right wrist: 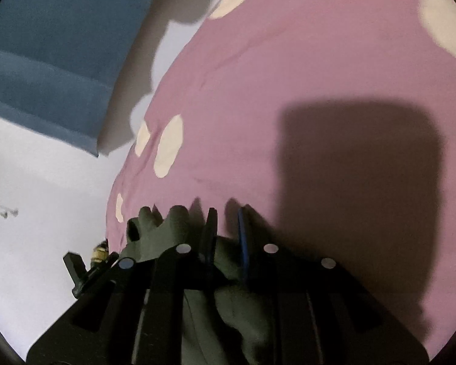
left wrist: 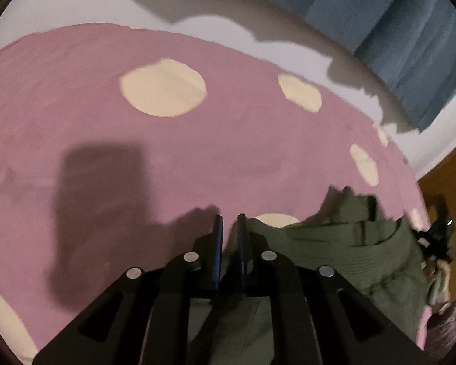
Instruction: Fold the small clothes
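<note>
The left gripper (left wrist: 229,228) has its two blue-edged fingers (left wrist: 218,243) nearly together, w/ green cloth pinched between them low down. So it's clamped on the green garment (left wrist: 349,258). The right gripper (right wrist: 226,228) has a bit more gap btwn its fingers (right wrist: 242,237), and green cloth sits in that gap too, so it looks like it's holding the same garment (right wrist: 167,231), but the tips look bare.

What could go wrong, I think: each hold is on only a thin bit of cloth, back near the finger roots. If one hand pulls faster than the other, the cloth could slip out and drop in a heap. It's also bunched up, so a fold made now may come out crooked.

Where the garment is: in the left view it hangs under the fingers and spreads off to the right. In the right view it's under the fingers and puffs up on the left. Below it all is the pink spotted blanket (left wrist: 106,106), w/ a blue cloth (left wrist: 395,30) far behind.
</note>
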Motion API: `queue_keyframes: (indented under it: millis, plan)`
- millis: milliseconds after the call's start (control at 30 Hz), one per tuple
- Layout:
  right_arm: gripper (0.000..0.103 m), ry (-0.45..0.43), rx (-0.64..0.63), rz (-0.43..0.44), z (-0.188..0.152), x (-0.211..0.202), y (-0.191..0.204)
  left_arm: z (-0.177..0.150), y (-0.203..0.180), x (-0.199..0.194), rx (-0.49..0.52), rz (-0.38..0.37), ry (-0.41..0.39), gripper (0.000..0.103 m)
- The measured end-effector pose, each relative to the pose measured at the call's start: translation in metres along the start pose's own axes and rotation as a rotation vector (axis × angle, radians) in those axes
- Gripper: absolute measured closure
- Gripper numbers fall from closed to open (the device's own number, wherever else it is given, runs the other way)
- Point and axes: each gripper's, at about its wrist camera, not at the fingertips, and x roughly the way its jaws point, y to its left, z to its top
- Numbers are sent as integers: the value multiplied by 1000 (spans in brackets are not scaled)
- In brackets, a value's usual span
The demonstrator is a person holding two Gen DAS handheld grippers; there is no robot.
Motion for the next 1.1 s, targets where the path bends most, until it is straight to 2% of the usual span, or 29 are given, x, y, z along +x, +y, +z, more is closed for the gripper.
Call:
queue_keyframes:
  millis: [67, 100, 167, 200, 233, 300, 433, 600, 733, 800, 867, 933, 1000, 1100]
  plan:
    - [81, -31, -10, -36, -4, -18, 1, -1, 8, -19, -23, -8, -18, 92]
    - [76, -53, -31, -56, -8, -32, 8, -4, 12, -32, -23, -1, -35, 84]
    - [71, -82, -68, -64, -18, -49, 21, -12, 17, -52, -28, -1, -62, 49]
    - [67, -95, -88, -65, -24, -57, 29, -18, 19, -62, -33, -4, -78, 45]
    - [61, -108, -110, -60, -35, -66, 41, -25, 21, -72, -35, -2, -92, 44]
    - [56, -111, -138, -37, -54, -74, 60, -42, 24, -87, -35, -7, -92, 43]
    - [46, -70, -208, 75, -112, -71, 109, -80, 31, -109, -71, -35, -82, 34]
    - [44, 47, -282, 173, -181, -48, 150, -118, 42, -123, -148, -88, -58, 33]
    - [41, 137, -370, 163, -225, -17, 178, -135, 49, -126, -196, -111, -51, 33]
    - [36, 169, -385, 141, -238, 1, 182, -140, 53, -127, -222, -139, -50, 33]
    - [34, 225, -339, 128, -249, 25, 177, -144, 55, -126, -244, -165, -42, 33]
    - [34, 276, -322, 79, -256, 48, 162, -147, 55, -123, -252, -179, -28, 31]
    - [34, 273, -298, 96, -259, 58, 149, -148, 54, -118, -255, -183, -14, 29]
    - [34, 259, -290, 127, -260, 57, 147, -147, 54, -106, -275, -230, 28, 29]
